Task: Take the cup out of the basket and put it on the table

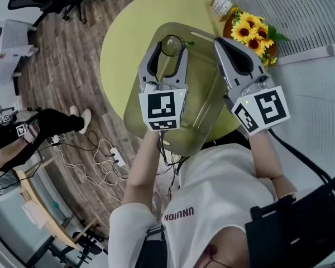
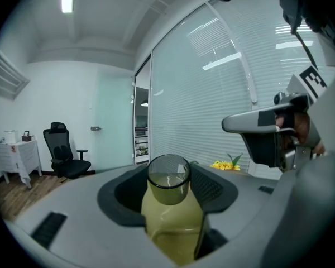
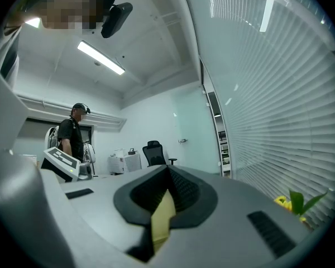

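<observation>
A clear glass cup (image 1: 171, 45) sits between the fingertips of my left gripper (image 1: 171, 49), over the far left corner of the translucent olive basket (image 1: 204, 102). In the left gripper view the cup (image 2: 168, 175) stands upright, filling the gap between the dark pads, which close on its sides. The basket rests on the round yellow-green table (image 1: 123, 43). My right gripper (image 1: 223, 43) hovers over the basket's right side with its jaws together and nothing between them; in its own view the right gripper (image 3: 168, 175) shows the pads meeting at the tip.
A pot of sunflowers (image 1: 251, 29) and a small packet (image 1: 220, 4) stand at the table's far right edge. Bare tabletop lies left of and beyond the basket. Cables and a power strip (image 1: 116, 156) lie on the wooden floor; a person (image 3: 72, 135) stands across the room.
</observation>
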